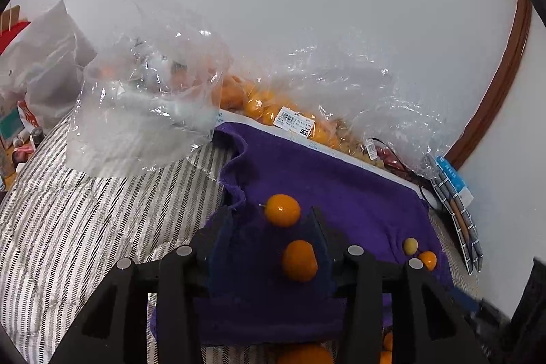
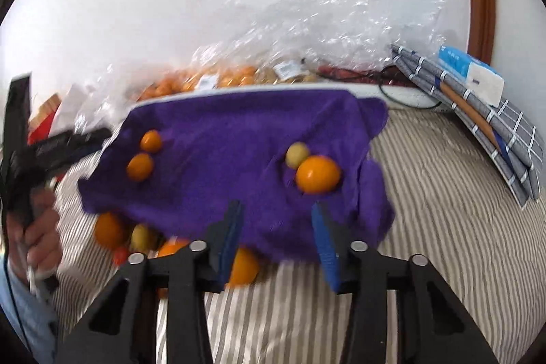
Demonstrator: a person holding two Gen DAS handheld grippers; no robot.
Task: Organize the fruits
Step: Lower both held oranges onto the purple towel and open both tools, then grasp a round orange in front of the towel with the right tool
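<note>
A purple towel point(image 1: 324, 172) point(image 2: 245, 138) lies on the striped bedding. On it sit two small oranges point(image 1: 282, 210) point(image 1: 299, 260), also in the right wrist view point(image 2: 151, 141) point(image 2: 140, 166), plus a yellow-green fruit point(image 2: 296, 154) touching a larger orange point(image 2: 317, 174). My left gripper point(image 1: 269, 220) is open just above the towel, one orange between its fingers, untouched. It shows at left in the right wrist view point(image 2: 68, 142). My right gripper point(image 2: 276, 210) is open and empty, just short of the larger orange. More fruit point(image 2: 109, 229) lies at the towel's near edge.
Clear plastic bags point(image 1: 143, 111) holding many oranges point(image 1: 259, 104) lie along the white wall behind the towel. A folded checked cloth point(image 2: 494, 131) with a blue-white box point(image 2: 477, 73) leans at right. Striped bedding point(image 2: 426, 227) surrounds the towel. Clutter sits far left point(image 1: 20, 125).
</note>
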